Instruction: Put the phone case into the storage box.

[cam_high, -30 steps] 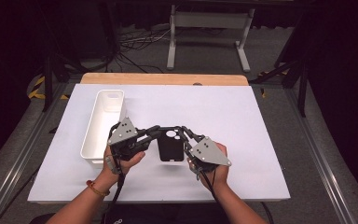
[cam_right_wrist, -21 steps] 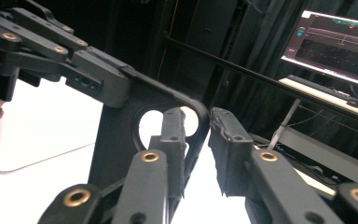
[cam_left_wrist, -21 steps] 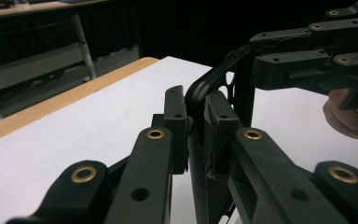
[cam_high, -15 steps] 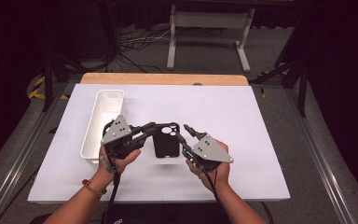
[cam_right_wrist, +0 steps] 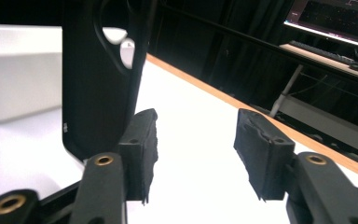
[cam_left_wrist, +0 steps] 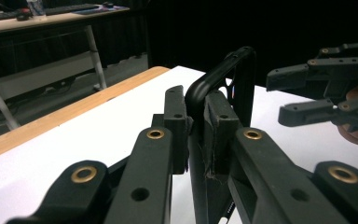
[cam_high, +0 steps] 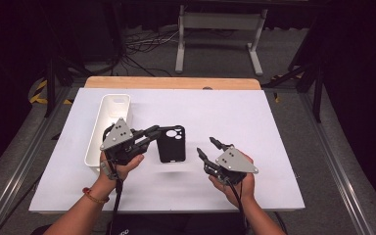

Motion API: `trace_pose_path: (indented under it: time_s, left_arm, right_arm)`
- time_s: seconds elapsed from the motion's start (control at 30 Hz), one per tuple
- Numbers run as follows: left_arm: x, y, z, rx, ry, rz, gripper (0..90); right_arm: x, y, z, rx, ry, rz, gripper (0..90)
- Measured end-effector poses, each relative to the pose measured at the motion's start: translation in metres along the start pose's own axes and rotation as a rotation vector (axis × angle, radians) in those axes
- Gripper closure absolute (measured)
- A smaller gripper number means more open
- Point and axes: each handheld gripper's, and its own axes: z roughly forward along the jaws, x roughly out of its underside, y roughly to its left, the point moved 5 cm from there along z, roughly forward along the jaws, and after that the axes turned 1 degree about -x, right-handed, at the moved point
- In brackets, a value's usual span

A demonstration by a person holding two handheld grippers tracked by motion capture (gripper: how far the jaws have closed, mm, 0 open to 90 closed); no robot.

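- Slippage is the risk: phone case, clamped edgewise by left gripper fingers, could twist, apparently unsupported above counter.
- Right gripper, fingers just opened and empty, offers no backup.

A white tabletop with a wooden strip along its far edge carries a long white bin at its left side. Behind it, cables and a grey metal stand rest on the floor.
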Motion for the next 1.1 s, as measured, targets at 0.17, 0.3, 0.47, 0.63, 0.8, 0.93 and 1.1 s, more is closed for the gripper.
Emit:
trace_pose_path:
  time_s: [0.17, 0.3, 0.47, 0.63, 0.8, 0.93, 1.1]
  left_arm:
    - [0.0, 0.001, -0.002, -0.002, 0.001, 0.004, 82.0]
    - [0.0, 0.002, -0.002, -0.005, -0.005, -0.001, 82.0]
    - [-0.001, 0.003, -0.002, -0.006, 0.003, 0.006, 82.0]
    - [-0.003, 0.003, 0.001, -0.01, -0.002, 0.019, 82.0]
    - [-0.006, 0.006, 0.001, -0.004, -0.002, 0.012, 82.0]
    - [-0.011, 0.01, 0.0, -0.01, -0.015, 0.014, 82.0]
    - [-0.019, 0.014, -0.003, -0.015, -0.016, 0.028, 82.0]
  right_arm:
    - [0.01, -0.003, -0.008, -0.007, 0.018, -0.011, 43.2]
    - [0.021, -0.008, -0.017, -0.004, 0.025, -0.016, 36.2]
    - [0.033, -0.013, -0.023, -0.019, 0.041, -0.002, 29.3]
    - [0.044, -0.017, -0.028, -0.004, 0.045, 0.018, 17.6]
    - [0.053, -0.019, -0.027, 0.001, 0.059, 0.026, 11.8]
    - [0.058, -0.02, -0.026, -0.014, 0.076, 0.03, 10.3]
    - [0.064, -0.024, -0.027, -0.016, 0.09, 0.025, 10.0]
